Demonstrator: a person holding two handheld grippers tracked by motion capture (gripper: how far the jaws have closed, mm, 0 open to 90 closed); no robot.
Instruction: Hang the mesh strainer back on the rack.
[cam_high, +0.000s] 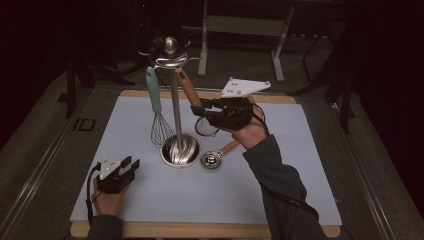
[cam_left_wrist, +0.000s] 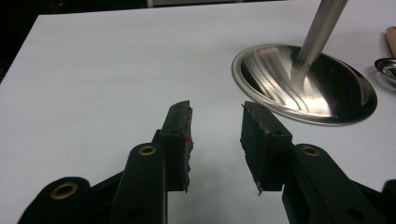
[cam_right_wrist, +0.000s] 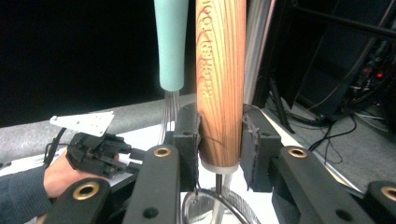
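The right gripper (cam_high: 206, 111) holds the wooden-handled tool (cam_high: 189, 89) at the lower end of its handle; in the right gripper view the two fingers (cam_right_wrist: 188, 140) press on both sides of the wood (cam_right_wrist: 220, 84), half closed around it, with the metal ring of the tool (cam_right_wrist: 219, 205) just below them. The long axis of this handle runs steeply up and a little to the left in the high view, from the fingers toward the hooks at the top of the steel stand (cam_high: 171, 50), so its upper end is at or very near a hook; whether it already hangs there I cannot tell. The coming move, as I judge it, turns on this line: the handle top must meet or leave the hook while the fingers stay under it. The teal whisk (cam_high: 156, 107) hangs just beside it. A small metal cup with wooden handle (cam_high: 212, 159) lies on the worktop (cam_high: 280, 190) near the stand's base (cam_left_wrist: 306, 86). The left gripper (cam_high: 120, 172) rests well apart, its fingers (cam_left_wrist: 180, 140) wide open and empty, so the right hand is clearly the nearer one.
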